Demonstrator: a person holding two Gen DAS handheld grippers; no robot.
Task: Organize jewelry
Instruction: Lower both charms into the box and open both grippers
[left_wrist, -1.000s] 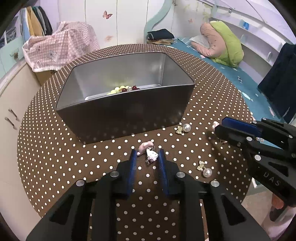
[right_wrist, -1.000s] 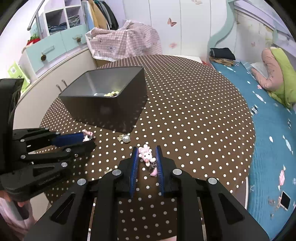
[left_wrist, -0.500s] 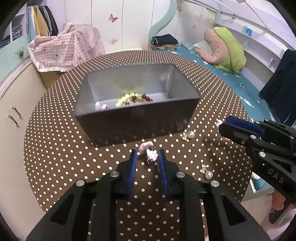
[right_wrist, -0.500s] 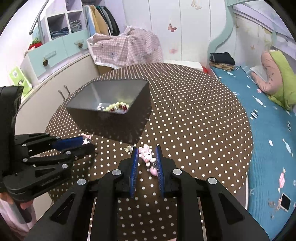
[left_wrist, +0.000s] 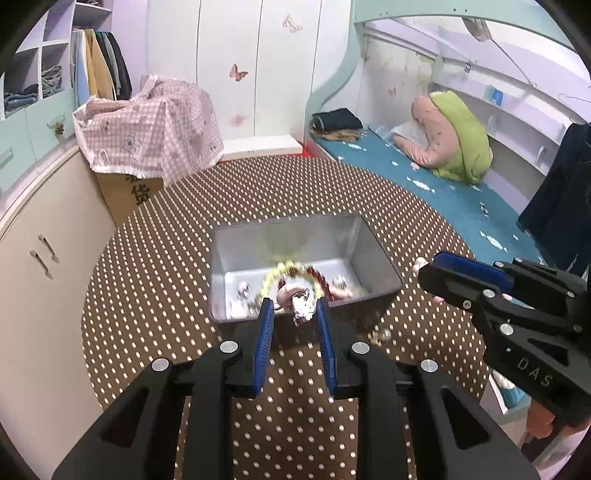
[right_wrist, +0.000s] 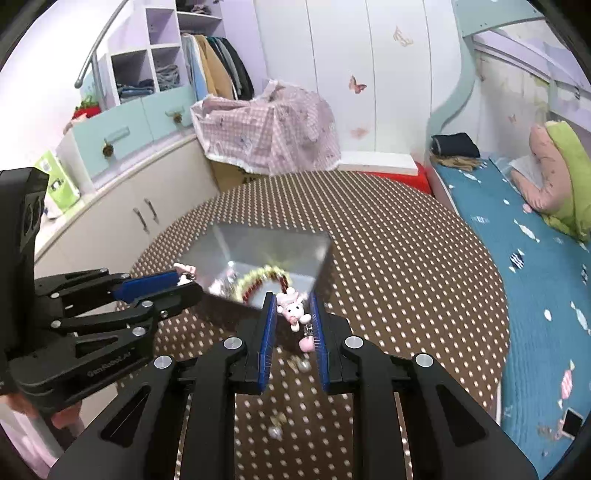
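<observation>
Two pink charms, each clamped in a claw over the metal box (left_wrist: 373, 254) on the dotted bench (left_wrist: 155, 280). Left claw (left_wrist: 293, 308) grips a white-and-pink charm (left_wrist: 303, 304), hanging downward. Right claw (right_wrist: 293, 310) grips a pink bear charm (right_wrist: 291, 310), long axis vertical, pendant lowest. Beads (left_wrist: 284, 269) lie inside the box.

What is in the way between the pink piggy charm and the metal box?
Nothing visible is. The right gripper holds the pink piggy charm in the air by the near corner of the metal box. The box is open on top, with beads inside.
</observation>
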